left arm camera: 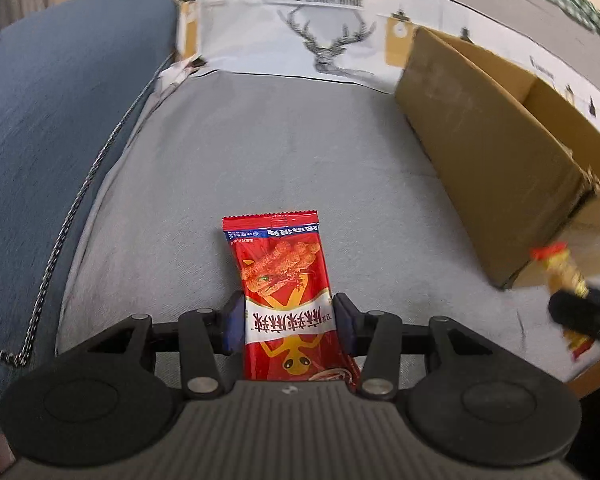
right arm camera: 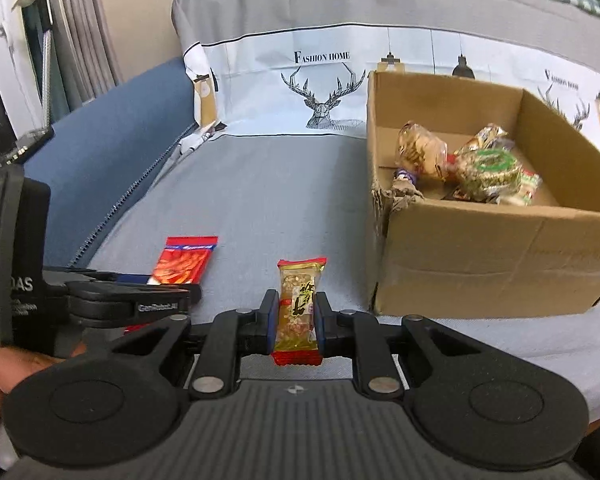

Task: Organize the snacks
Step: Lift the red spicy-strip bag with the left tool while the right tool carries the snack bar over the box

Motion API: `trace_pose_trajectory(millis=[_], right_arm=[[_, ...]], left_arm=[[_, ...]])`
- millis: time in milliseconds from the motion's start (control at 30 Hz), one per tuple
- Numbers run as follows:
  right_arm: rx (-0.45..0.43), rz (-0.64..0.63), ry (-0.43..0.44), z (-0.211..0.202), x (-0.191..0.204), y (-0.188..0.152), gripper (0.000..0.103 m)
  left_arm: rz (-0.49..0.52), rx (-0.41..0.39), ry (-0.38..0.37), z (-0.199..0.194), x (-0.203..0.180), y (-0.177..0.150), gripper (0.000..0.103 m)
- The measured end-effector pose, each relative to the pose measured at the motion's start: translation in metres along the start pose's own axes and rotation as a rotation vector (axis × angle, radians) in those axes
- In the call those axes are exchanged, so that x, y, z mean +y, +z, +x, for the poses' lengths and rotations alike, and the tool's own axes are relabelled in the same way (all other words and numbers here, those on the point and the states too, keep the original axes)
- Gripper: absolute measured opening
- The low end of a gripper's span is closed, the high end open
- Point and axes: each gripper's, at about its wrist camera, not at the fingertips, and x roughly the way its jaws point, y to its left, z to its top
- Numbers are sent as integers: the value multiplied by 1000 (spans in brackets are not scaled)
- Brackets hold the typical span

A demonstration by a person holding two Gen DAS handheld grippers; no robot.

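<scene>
Now the left claw (left arm camera: 288,322) is clamped on a red snack packet (left arm camera: 286,280) above the gray sofa seat (left arm camera: 260,152). Beside the cardboard box (right arm camera: 495,256) of snacks, the right claw (right arm camera: 298,314) squeezes a golden snack bar (right arm camera: 298,304).

Each view is taken from just behind its tool, looking forward and low across the grey sofa seat (left arm camera: 260,152) toward the deer-print backrest (right arm camera: 323,92). The cardboard box (right arm camera: 491,256) and both tools are shared by the two views.
</scene>
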Motion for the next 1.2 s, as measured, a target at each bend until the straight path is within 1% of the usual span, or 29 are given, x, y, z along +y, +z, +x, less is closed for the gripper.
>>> trace_pose_trajectory(millis=[100, 200, 300, 367, 467, 600, 767, 900, 967, 1033, 1067, 1100, 1200], right_arm=[[36, -2, -10, 12, 2, -3, 19], [107, -17, -19, 32, 10, 0, 19], [165, -29, -26, 49, 17, 11, 19], [180, -49, -49, 56, 24, 17, 19], [196, -75, -59, 61, 33, 18, 19], [220, -64, -76, 70, 40, 8, 19], [208, -88, -76, 74, 38, -4, 19], [224, -65, -50, 78, 24, -20, 19], [211, -69, -33, 78, 22, -24, 19], [195, -84, -19, 76, 21, -27, 20], [188, -91, -11, 75, 20, -28, 20], [182, -96, -2, 74, 19, -30, 20], [165, -100, 22, 71, 14, -35, 21]], left_arm=[[-69, 7, -25, -4, 13, 3, 52], [-114, 14, -55, -9, 20, 7, 52], [-121, 15, -76, -12, 22, 11, 52], [-125, 15, -89, -12, 22, 12, 52], [-126, 13, -106, -13, 19, 11, 52], [-14, 31, -53, -6, 8, 5, 52], [17, 53, -31, 5, 2, 1, 52], [90, 38, 5, 8, -12, -6, 52], [123, 33, 25, 10, -18, -9, 53], [139, 31, 45, 12, -22, -12, 54], [142, 30, 54, 13, -24, -12, 57], [144, 29, 63, 13, -26, -12, 57], [126, 33, 73, 11, -27, -13, 59]])
